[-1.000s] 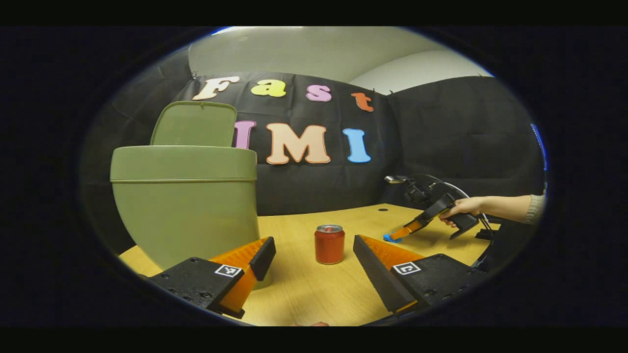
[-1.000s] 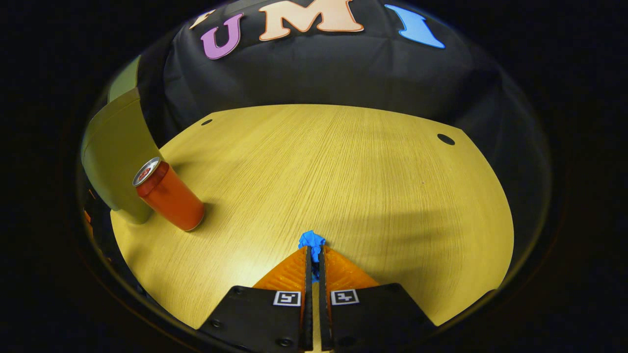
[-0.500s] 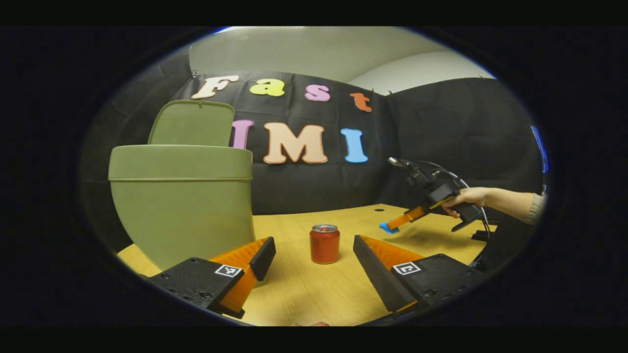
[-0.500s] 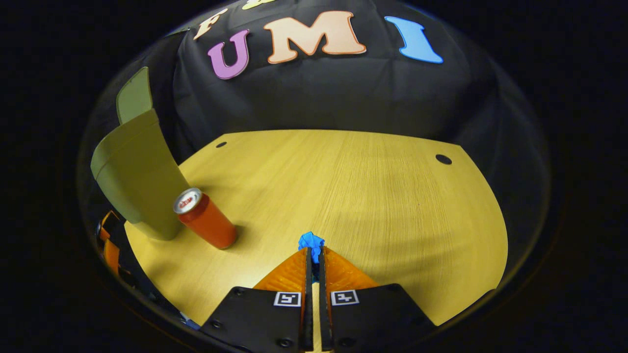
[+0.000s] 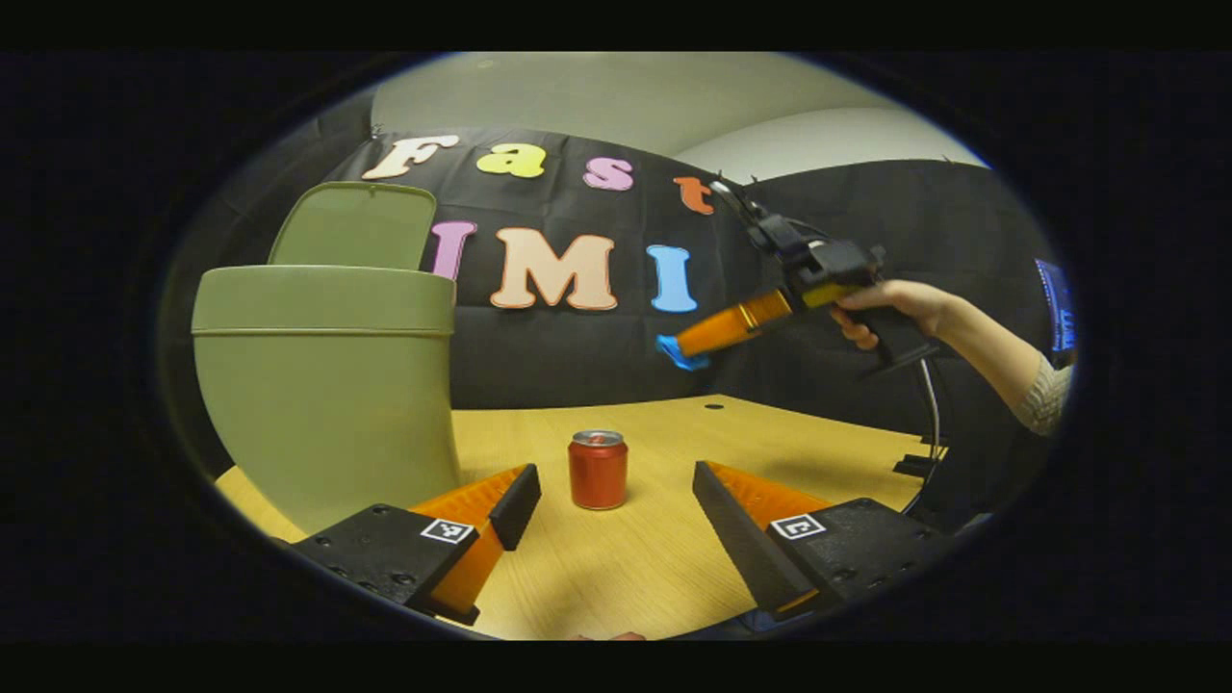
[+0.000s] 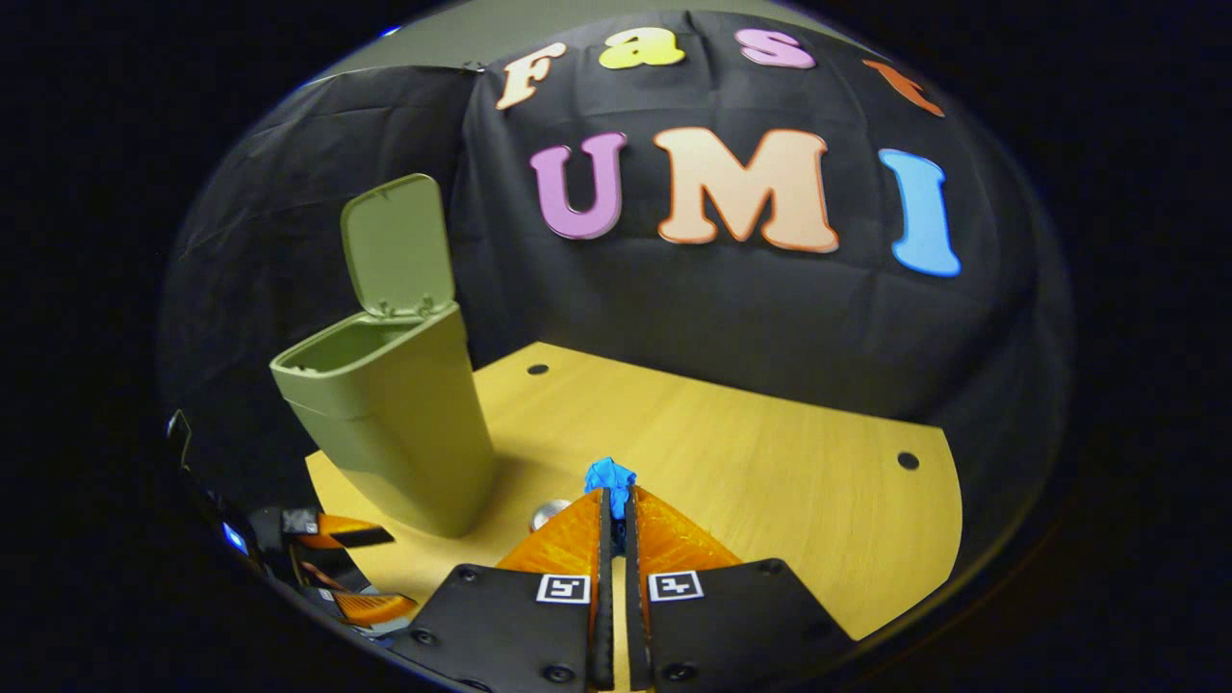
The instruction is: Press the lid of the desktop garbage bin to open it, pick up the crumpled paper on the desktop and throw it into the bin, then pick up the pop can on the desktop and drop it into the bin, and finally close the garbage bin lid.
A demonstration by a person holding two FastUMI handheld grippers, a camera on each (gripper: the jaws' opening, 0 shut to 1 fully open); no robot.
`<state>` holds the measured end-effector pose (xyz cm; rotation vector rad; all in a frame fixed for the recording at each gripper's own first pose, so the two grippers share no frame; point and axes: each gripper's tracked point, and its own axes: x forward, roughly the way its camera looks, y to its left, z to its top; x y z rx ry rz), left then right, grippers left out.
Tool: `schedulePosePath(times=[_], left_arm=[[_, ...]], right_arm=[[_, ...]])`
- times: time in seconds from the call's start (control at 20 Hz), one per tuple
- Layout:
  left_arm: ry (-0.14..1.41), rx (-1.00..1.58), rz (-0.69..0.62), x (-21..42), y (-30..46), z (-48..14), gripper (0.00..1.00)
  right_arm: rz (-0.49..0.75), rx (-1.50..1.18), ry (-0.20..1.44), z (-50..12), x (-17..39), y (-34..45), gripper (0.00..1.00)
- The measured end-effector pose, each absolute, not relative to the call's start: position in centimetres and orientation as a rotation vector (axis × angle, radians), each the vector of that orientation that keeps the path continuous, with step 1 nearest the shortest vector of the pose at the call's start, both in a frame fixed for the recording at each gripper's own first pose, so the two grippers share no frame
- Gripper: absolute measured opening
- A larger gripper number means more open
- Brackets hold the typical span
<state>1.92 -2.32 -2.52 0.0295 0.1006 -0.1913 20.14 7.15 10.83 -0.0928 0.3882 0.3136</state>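
The green bin (image 5: pixel 322 385) stands at the table's left with its lid (image 5: pixel 351 226) tipped upright; its mouth (image 6: pixel 351 346) is uncovered. My right gripper (image 6: pixel 613 496) is shut on the blue crumpled paper (image 6: pixel 610 474), which sticks out past the tips. In the left gripper view that right gripper (image 5: pixel 688 351) hangs high above the table, right of the bin, held by a hand (image 5: pixel 885 308), with the paper (image 5: pixel 674 348) at its end. The red pop can (image 5: pixel 597 470) stands upright ahead of my open left gripper (image 5: pixel 616 486), apart from both fingers.
The wooden table (image 6: pixel 770 481) has small round holes (image 6: pixel 908 460) near its far corners. Black cloth walls close it in behind and to the right. A cable (image 5: pixel 929 423) hangs from the right gripper's handle. The left gripper (image 6: pixel 356 568) sits low beside the bin's base.
The right gripper has risen from the tabletop with the blue paper and swung toward the bin. The left gripper stays open and has drifted back slightly from the can.
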Motion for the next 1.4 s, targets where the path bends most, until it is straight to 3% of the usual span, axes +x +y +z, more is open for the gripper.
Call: schedulePosePath(times=[0.3, 0.35, 0.4, 0.45, 0.65, 0.7, 0.8, 0.95, 1.0, 1.05, 1.2, 1.3, 1.4], left_arm=[[0.073, 0.037, -0.193, 1.3, -2.5, -1.3, 1.0], [0.066, 0.036, -0.189, 1.2, -2.4, -1.1, 0.96], [0.065, 0.036, -0.188, 1.3, -2.2, -1.0, 1.0], [0.068, 0.037, -0.185, 1.3, -2.2, -1.3, 0.95], [0.086, 0.028, -0.181, 1.3, -2.2, -1.6, 0.95], [0.091, 0.026, -0.178, 1.3, -2.1, -1.8, 1.0], [0.094, 0.025, -0.171, 1.4, -2.0, -1.9, 0.96], [0.1, 0.029, -0.164, 1.5, -1.8, -2.0, 1.0], [0.104, 0.027, -0.165, 1.7, -1.6, -2.2, 0.98], [0.107, 0.024, -0.168, 1.8, -1.5, -2.3, 0.97], [0.109, 0.018, -0.179, 1.7, -1.9, -2.3, 0.96], [0.111, 0.017, -0.181, 1.6, -2.0, -2.3, 0.96], [0.117, 0.015, -0.183, 1.6, -2.1, -2.4, 0.96]], right_arm=[[0.564, -0.123, 0.215, 18.0, 20.1, 21.6, 0.08], [0.595, -0.133, 0.198, 18.7, 20.3, 23.7, 0.07], [0.622, -0.14, 0.188, 19.2, 20.4, 25.5, 0.08], [0.647, -0.146, 0.187, 19.4, 20.7, 27.3, 0.08], [0.68, -0.184, 0.2, 18.8, 22.3, 31.5, 0.07], [0.685, -0.18, 0.203, 18.7, 22.5, 32.2, 0.07], [0.697, -0.157, 0.204, 18.6, 22.9, 32.6, 0.07], [0.699, -0.13, 0.212, 18.2, 23.1, 32.9, 0.14], [0.697, -0.123, 0.217, 18.2, 23.2, 32.7, 0.28], [0.698, -0.121, 0.221, 18.1, 23.5, 32.8, 0.27], [0.685, -0.129, 0.21, 17.9, 23.5, 32.0, 0.86], [0.668, -0.135, 0.19, 18.2, 23.5, 31.3, 0.99], [0.646, -0.134, 0.179, 18.3, 23.5, 29.8, 0.99]])
